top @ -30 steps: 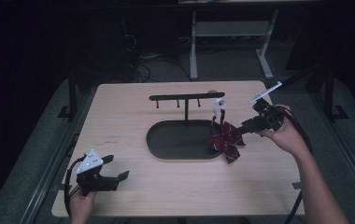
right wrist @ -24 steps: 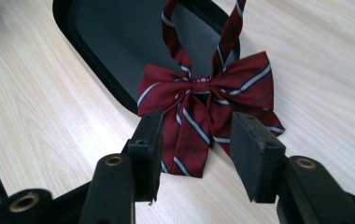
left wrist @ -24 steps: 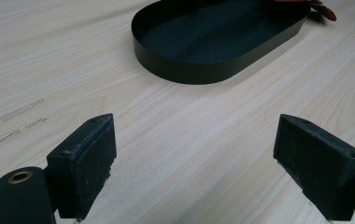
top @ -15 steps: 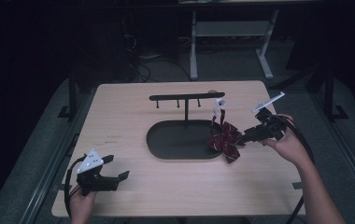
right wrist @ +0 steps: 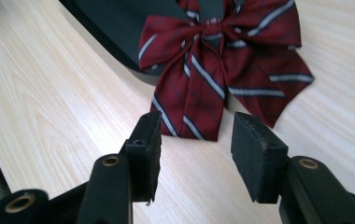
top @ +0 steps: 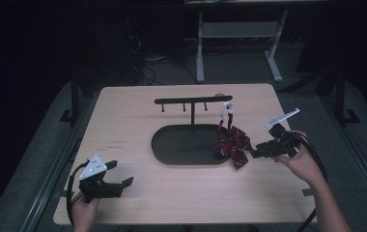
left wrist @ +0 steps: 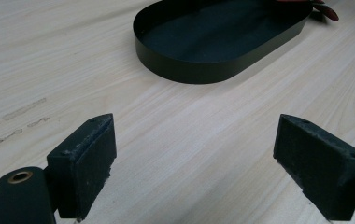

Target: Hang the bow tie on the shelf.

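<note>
A dark red striped bow tie point(top: 232, 145) point(right wrist: 222, 65) hangs by its white strap from the right end of a black T-shaped stand point(top: 193, 102). Its lower part rests over the right rim of the stand's black oval tray point(top: 172, 150) point(left wrist: 213, 46) and on the table. My right gripper point(top: 255, 153) point(right wrist: 195, 140) is open, low over the table, its jaws just short of the tie's lower tails with nothing between them. My left gripper point(top: 121, 175) point(left wrist: 194, 158) is open over bare wood at the table's front left, pointing at the tray.
The light wooden table point(top: 138, 116) stands on a dark floor. A white-legged desk frame point(top: 239, 34) and cables lie behind it. Bare wood stretches between the left gripper and the tray.
My right hand has dropped lower and turned, bringing its gripper from beside the hanging tie down toward the tie's lower tails near the table. The left gripper has not moved.
</note>
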{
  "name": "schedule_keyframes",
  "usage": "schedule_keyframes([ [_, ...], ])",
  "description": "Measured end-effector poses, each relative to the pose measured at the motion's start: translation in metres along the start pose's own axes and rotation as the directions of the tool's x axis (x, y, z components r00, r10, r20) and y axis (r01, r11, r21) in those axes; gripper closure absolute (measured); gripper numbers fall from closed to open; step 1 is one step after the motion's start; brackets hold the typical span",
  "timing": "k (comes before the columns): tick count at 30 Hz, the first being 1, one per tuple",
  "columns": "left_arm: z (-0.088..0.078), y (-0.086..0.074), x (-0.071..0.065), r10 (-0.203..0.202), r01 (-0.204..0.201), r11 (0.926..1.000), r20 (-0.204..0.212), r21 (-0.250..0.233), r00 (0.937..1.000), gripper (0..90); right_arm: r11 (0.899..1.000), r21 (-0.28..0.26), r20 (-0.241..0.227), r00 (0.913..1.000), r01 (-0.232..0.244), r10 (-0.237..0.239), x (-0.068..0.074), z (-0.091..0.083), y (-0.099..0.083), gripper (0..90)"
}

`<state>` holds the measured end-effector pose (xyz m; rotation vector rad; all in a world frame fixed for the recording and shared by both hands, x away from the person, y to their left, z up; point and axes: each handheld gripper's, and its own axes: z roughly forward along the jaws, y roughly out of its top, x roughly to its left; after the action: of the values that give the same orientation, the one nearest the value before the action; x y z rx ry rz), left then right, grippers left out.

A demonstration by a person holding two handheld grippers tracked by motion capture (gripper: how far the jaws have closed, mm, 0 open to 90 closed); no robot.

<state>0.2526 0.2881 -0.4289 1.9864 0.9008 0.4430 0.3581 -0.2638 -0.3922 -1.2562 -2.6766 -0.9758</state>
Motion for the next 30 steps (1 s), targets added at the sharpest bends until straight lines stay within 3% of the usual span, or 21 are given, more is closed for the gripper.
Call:
schedule_keyframes([
  [11, 0.001, 0.0, -0.001, -0.003, 0.003, 1.0, 0.0, 0.001, 1.0, 13.1, 0.999, -0.035, -0.002, 0.9999, -0.013, 0.013, 0.0, -0.004, -0.022, 52.2],
  [18, -0.001, 0.0, 0.0, 0.004, -0.004, 0.9999, 0.0, 0.01, 1.0, 13.1, 0.998, -0.042, -0.02, 0.9985, -0.053, 0.052, -0.004, 0.0, -0.041, 52.5],
  [30, 0.001, 0.0, -0.001, 0.013, -0.013, 0.9999, 0.003, 0.005, 0.9999, 13.1, 0.994, -0.078, -0.024, 0.9969, -0.077, 0.075, 0.002, 0.0, -0.069, 52.0],
])
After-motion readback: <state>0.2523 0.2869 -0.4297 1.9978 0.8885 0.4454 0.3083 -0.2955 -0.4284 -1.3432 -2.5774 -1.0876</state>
